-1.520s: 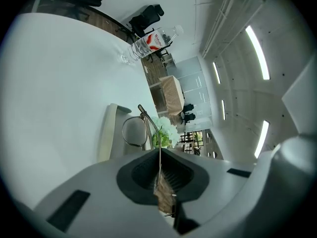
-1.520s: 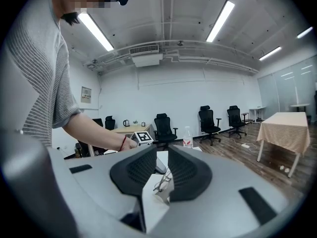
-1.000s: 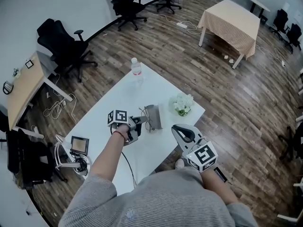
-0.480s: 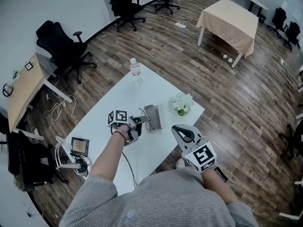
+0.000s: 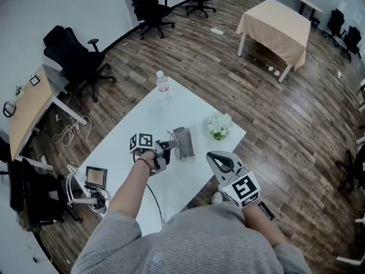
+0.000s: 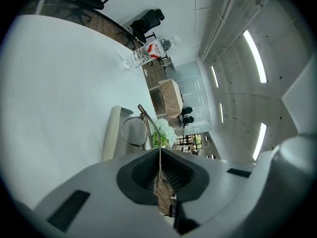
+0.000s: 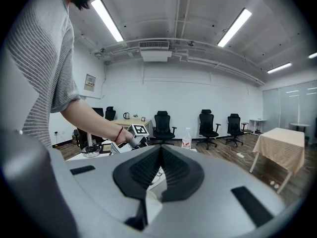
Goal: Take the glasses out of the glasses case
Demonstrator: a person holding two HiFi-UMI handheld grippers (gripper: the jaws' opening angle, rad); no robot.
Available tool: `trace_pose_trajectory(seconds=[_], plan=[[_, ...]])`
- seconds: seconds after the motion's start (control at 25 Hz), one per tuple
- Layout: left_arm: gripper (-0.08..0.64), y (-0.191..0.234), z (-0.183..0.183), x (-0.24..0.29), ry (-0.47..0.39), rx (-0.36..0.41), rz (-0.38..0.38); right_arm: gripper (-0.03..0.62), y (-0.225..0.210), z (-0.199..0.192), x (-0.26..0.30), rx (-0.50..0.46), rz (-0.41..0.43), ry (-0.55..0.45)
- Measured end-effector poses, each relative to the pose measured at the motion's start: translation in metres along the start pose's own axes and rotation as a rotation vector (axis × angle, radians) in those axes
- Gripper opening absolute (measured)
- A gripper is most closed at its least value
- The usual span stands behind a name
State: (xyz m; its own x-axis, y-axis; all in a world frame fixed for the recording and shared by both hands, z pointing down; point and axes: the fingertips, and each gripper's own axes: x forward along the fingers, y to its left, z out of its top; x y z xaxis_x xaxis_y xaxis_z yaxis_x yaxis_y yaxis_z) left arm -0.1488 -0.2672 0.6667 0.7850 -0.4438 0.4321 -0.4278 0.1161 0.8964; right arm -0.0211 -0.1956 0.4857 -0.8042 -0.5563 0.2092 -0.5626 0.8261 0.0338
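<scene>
Left tongs [image 6: 159, 155] are pinched on the long arm of the thin wire glasses [image 6: 133, 132], whose lenses are seen ahead by the grey case [image 6: 110, 133]. Right tongs [image 7: 160, 155] are pressed together, empty, farther from it.

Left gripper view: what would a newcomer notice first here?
The left gripper is shut on a thin temple of the wire-rim glasses, close by the grey glasses case on the white table. The right gripper is shut with nothing in it, at the table's near edge.
</scene>
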Motion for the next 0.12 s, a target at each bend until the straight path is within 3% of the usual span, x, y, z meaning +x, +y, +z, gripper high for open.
trace_pose_trajectory(seconds=[0.12], plan=[[0.023,0.0005,0.0012,0.0006,-0.003,-0.003,-0.002,0.014,-0.0012,0.0011,0.0002,-0.006,-0.002,0.000]])
